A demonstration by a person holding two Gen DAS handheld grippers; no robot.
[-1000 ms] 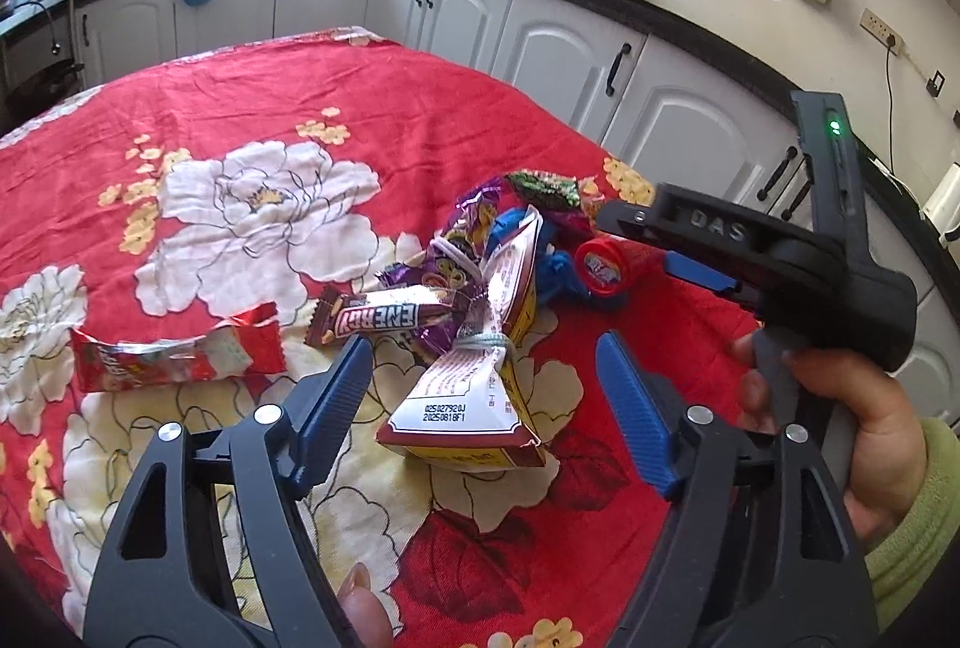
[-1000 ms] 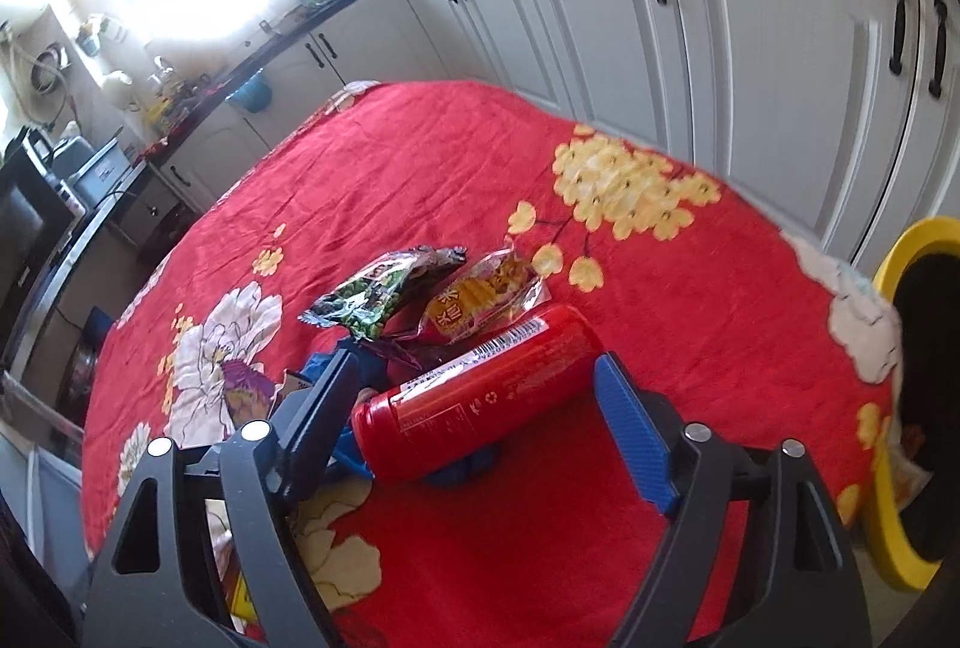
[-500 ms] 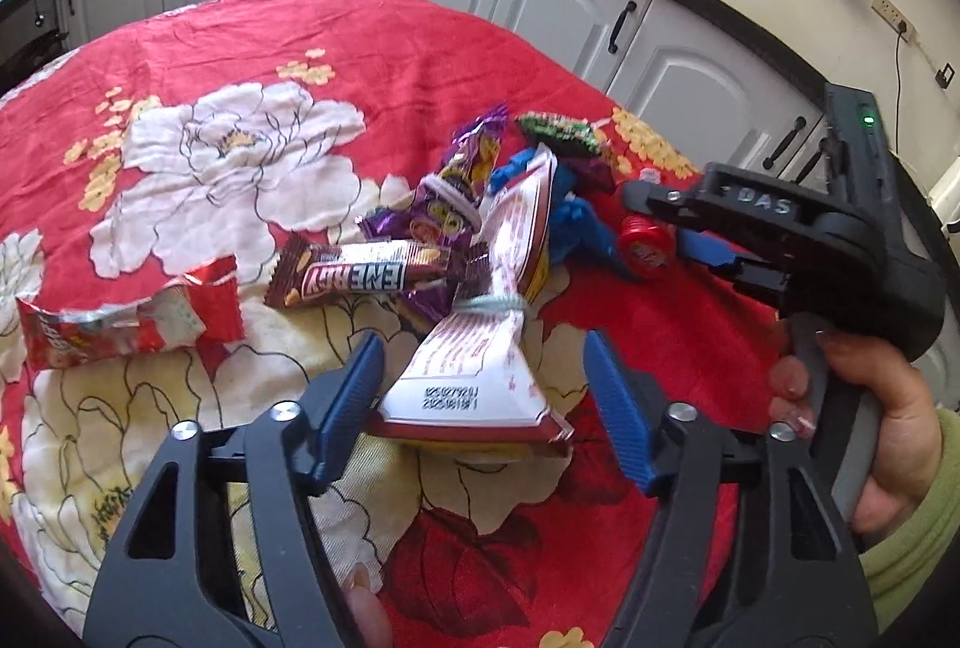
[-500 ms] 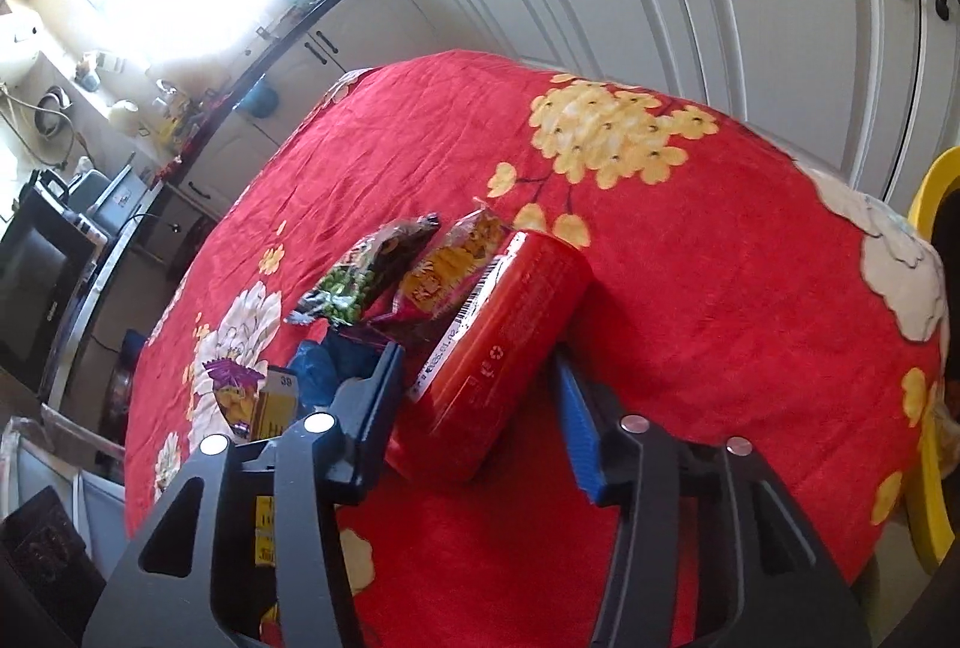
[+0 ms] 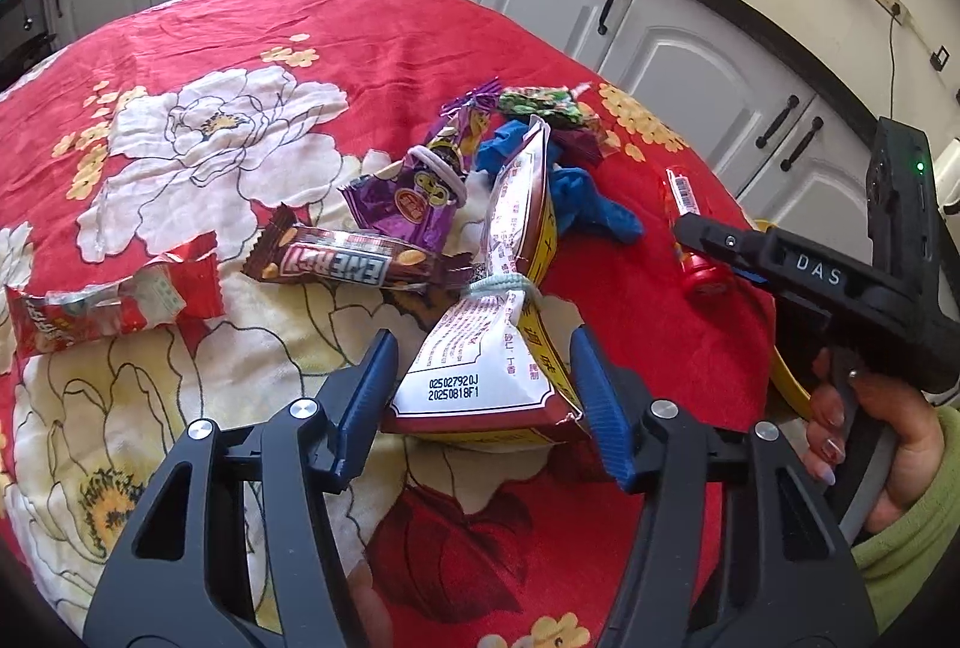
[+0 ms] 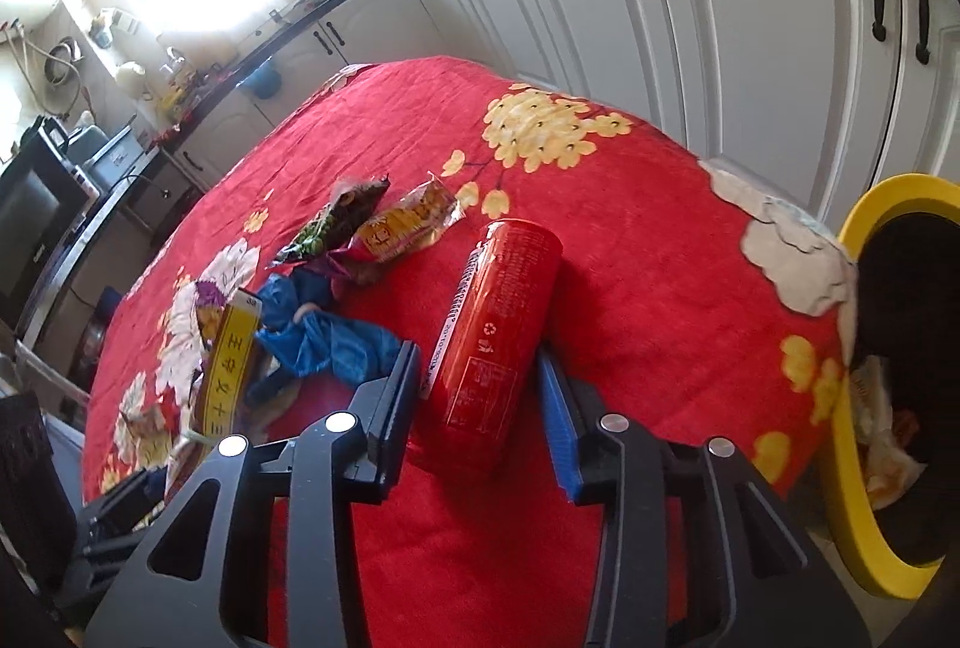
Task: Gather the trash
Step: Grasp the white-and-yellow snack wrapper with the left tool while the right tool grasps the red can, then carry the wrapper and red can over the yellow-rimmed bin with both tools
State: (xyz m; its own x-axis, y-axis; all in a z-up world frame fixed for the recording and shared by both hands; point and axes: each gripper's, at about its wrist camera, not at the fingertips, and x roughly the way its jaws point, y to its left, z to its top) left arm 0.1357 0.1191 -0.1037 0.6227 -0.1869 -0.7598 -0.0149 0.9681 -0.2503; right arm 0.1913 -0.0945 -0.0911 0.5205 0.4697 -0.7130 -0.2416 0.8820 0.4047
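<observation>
My left gripper (image 5: 483, 396) has its blue fingers against both sides of a white and yellow snack bag (image 5: 489, 360) tied with a band, on the red floral tablecloth (image 5: 360, 24). My right gripper (image 6: 477, 402) is shut on a red can (image 6: 495, 342), its fingers pressed on the can's lower part. The right gripper body (image 5: 840, 282) and the can (image 5: 690, 240) also show in the left wrist view. A yellow-rimmed black bin (image 6: 852, 408) stands past the table's right edge.
A brown energy bar wrapper (image 5: 354, 264), a purple wrapper (image 5: 414, 198), a torn red wrapper (image 5: 108, 300), a blue bag (image 5: 576, 192) and a green wrapper (image 5: 540, 102) lie on the cloth. White cabinets (image 6: 750, 18) run behind the table.
My right gripper closed on the red can and turned it more end-on, toward the bin. My left gripper moved in around the snack bag and narrowed onto it.
</observation>
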